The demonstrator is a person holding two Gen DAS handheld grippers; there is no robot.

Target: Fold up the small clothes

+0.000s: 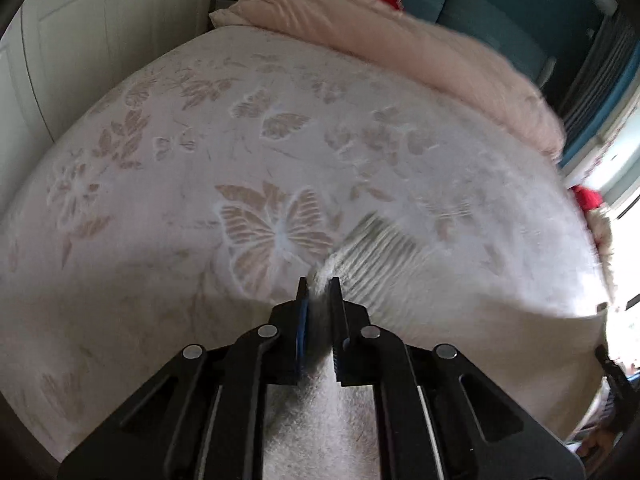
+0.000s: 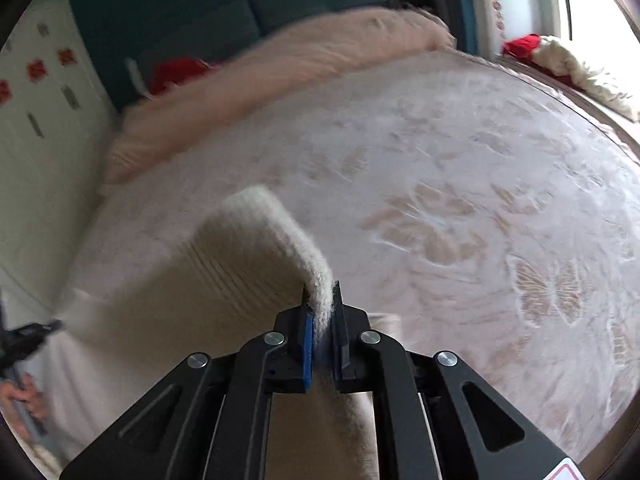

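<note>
Knitwear, a cream ribbed garment point(image 1: 376, 256), stretches between both grippers above the bed point(image 1: 160, 200). Left gripper point(image 1: 319, 286) jaws are clamped on one edge; right gripper point(image 2: 320, 290) jaws are clamped on another edge, fabric arching up ahead of them. Pink blanket point(image 2: 280, 72) lies far beyond the jaws.

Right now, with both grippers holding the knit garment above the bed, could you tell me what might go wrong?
1. The left gripper pinches only the edge of the white knit garment, so it may slip out.
2. The right gripper likewise grips a thin edge.
3. The frames are motion-blurred; fast swinging could land it crooked on the bedspread.
</note>
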